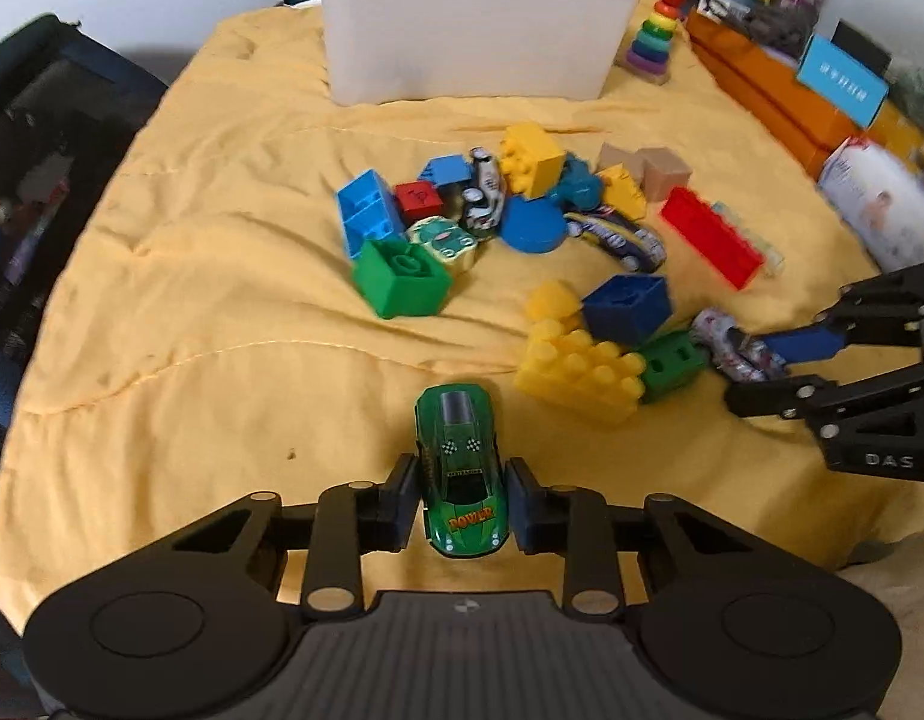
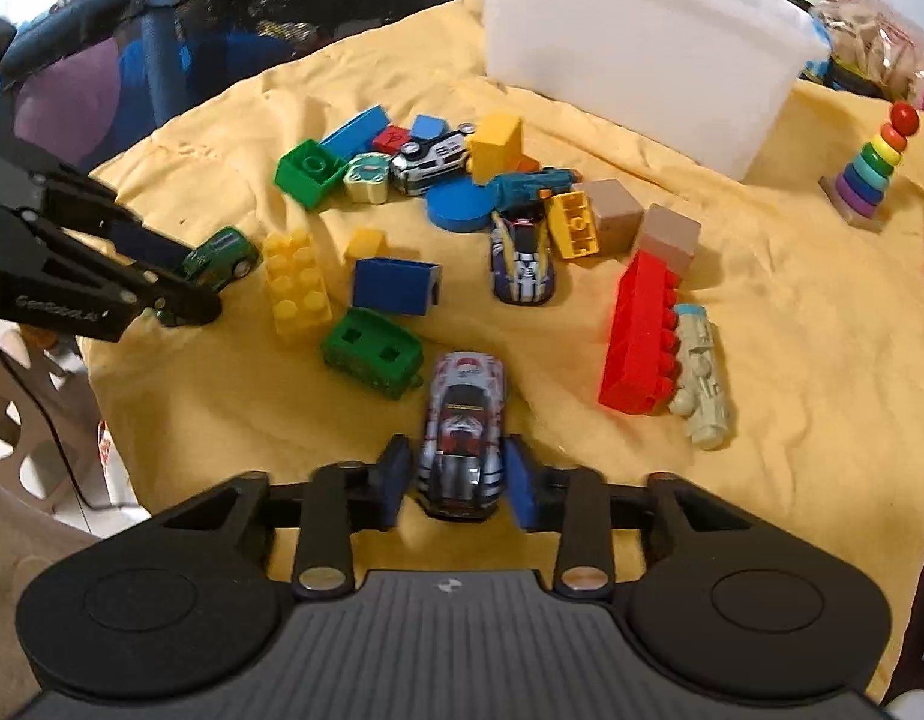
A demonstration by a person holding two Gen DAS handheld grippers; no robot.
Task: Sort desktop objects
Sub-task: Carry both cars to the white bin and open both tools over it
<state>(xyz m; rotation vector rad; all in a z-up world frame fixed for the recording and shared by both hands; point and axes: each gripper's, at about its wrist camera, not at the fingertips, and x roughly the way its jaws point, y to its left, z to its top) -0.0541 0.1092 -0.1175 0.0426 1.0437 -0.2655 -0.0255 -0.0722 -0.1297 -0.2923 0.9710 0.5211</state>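
Two fingers pairs each clamp a car; bare yellow cloth (image 1: 192, 300) leftward.

Wrinkled matt yellow cloth (image 1: 222, 300), glossy green toy car (image 1: 462, 474), translucent plastic bin (image 1: 474, 30), smooth plastic bricks (image 1: 576, 375)

Toy pile (image 1: 522, 222) before white bin (image 1: 474, 30)

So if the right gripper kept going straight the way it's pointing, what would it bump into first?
The right gripper already has the silver toy car between its fingers. Pushed straight on, that car would probably meet the green block or open yellow cloth; depth is unclear.
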